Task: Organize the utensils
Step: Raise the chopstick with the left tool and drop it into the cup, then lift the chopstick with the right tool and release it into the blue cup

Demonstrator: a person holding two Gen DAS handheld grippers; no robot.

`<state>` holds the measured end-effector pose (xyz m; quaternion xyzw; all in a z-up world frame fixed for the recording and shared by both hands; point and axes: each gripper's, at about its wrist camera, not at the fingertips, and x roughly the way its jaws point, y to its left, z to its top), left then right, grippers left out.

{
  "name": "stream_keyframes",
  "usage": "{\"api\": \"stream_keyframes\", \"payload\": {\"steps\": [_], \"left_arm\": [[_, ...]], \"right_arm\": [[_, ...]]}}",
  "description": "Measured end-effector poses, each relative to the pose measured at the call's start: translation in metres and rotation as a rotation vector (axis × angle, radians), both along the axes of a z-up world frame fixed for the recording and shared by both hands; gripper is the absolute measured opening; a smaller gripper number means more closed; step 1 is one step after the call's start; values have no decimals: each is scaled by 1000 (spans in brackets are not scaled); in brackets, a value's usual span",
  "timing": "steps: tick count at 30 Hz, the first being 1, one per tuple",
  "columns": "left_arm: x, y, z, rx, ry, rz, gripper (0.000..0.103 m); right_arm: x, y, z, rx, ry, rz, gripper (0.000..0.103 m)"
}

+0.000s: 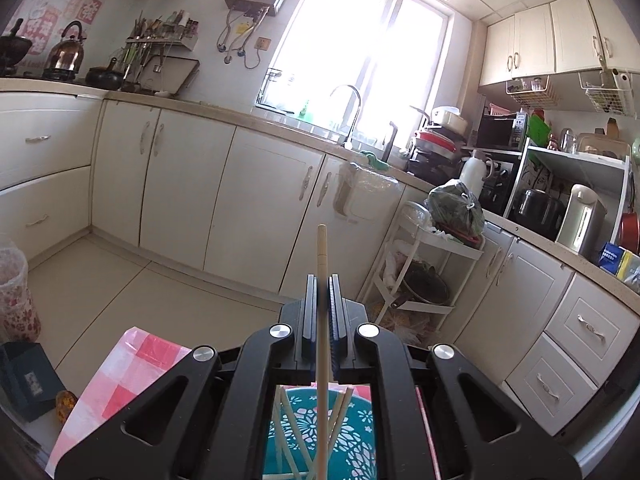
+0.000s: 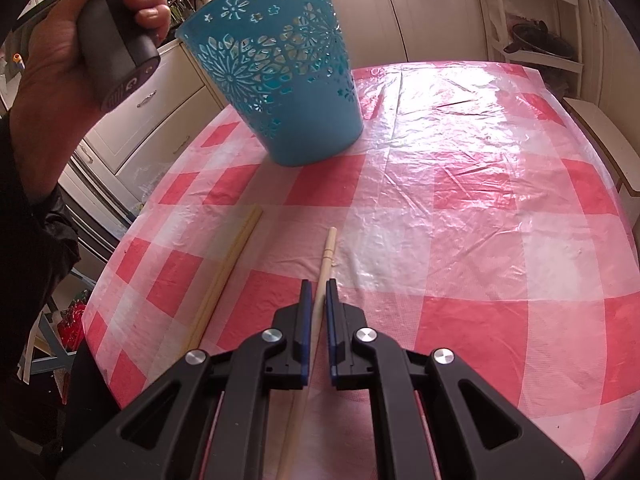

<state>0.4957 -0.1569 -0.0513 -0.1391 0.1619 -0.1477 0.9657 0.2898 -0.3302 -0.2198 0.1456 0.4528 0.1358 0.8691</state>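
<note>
While the checked tablecloth (image 2: pixel 460 184) lies bare from twelve to three o'clock, the blue cutout basket (image 2: pixel 280 80) stands near its eleven o'clock edge. Each gripper, left (image 1: pixel 322 280) and right (image 2: pixel 319 285), clamps one chopstick (image 2: pixel 326 256); two more chopsticks (image 2: pixel 228 268) lie at nine o'clock.

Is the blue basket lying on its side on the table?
No, the blue basket stands upright on the checked tablecloth, its open end up and its base on the cloth.
</note>
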Motion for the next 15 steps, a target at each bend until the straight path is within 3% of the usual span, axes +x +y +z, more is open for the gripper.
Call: {"api": "stream_keyframes", "payload": {"steps": [7, 12, 14, 15], "left_arm": [[-9, 1, -22, 35, 30, 12, 5], [-21, -1, -35, 112, 86, -34, 6], [-33, 6, -36, 132, 96, -34, 13], [-41, 11, -35, 137, 94, -24, 22]], "right_arm": [[0, 0, 0, -3, -1, -1, 7], [0, 1, 0, -14, -3, 0, 7], [0, 2, 0, -16, -3, 0, 7], [0, 3, 0, -13, -3, -1, 7]]}}
